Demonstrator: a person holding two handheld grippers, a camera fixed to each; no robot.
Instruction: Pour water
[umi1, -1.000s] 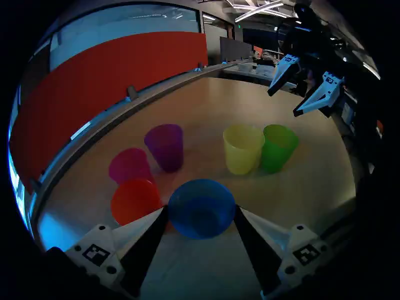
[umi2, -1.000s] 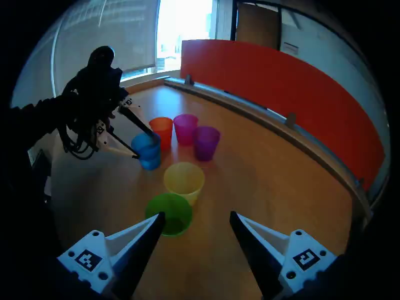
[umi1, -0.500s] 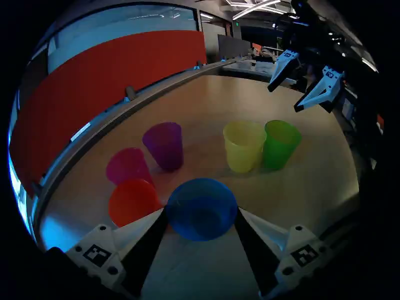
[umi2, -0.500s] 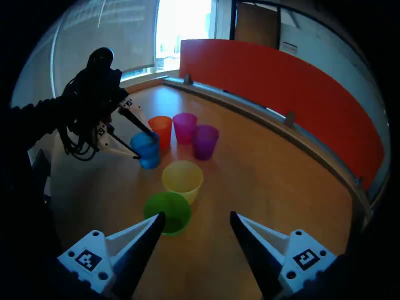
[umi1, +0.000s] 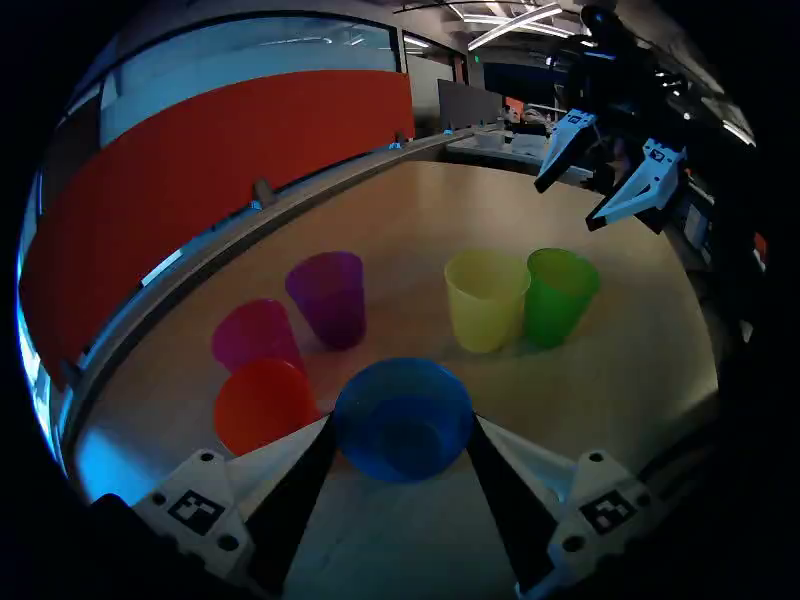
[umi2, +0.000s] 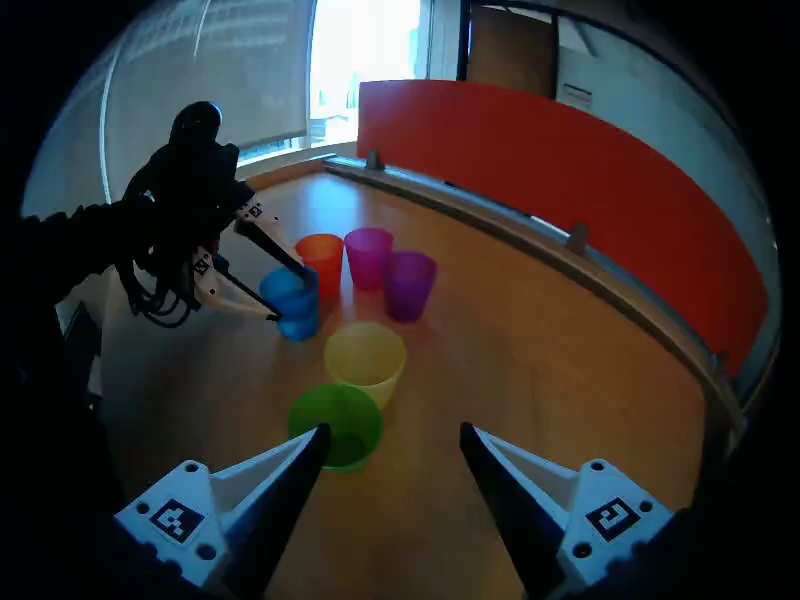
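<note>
A blue cup (umi1: 403, 418) sits between the fingers of my left gripper (umi1: 400, 426), which is shut on its sides. In the right gripper view the same blue cup (umi2: 291, 303) is held by the left gripper (umi2: 287, 293), low over the table by the orange cup (umi2: 321, 258). My right gripper (umi2: 393, 430) is open and holds nothing, hovering just short of the green cup (umi2: 336, 425) and yellow cup (umi2: 366, 362). From the left gripper view, the right gripper (umi1: 566, 206) hangs above and behind the green cup (umi1: 558, 293). I cannot tell whether any cup holds water.
Orange (umi1: 262, 405), magenta (umi1: 255, 332), purple (umi1: 328, 295) and yellow (umi1: 486, 298) cups stand on the wooden table (umi1: 420, 210). A red panel (umi2: 560, 170) and a rail run along the table's far edge. A person's dark sleeve holds the left gripper.
Almost nothing has changed. The left gripper stays shut on the blue cup, and the right gripper has drifted only slightly above the green cup.
</note>
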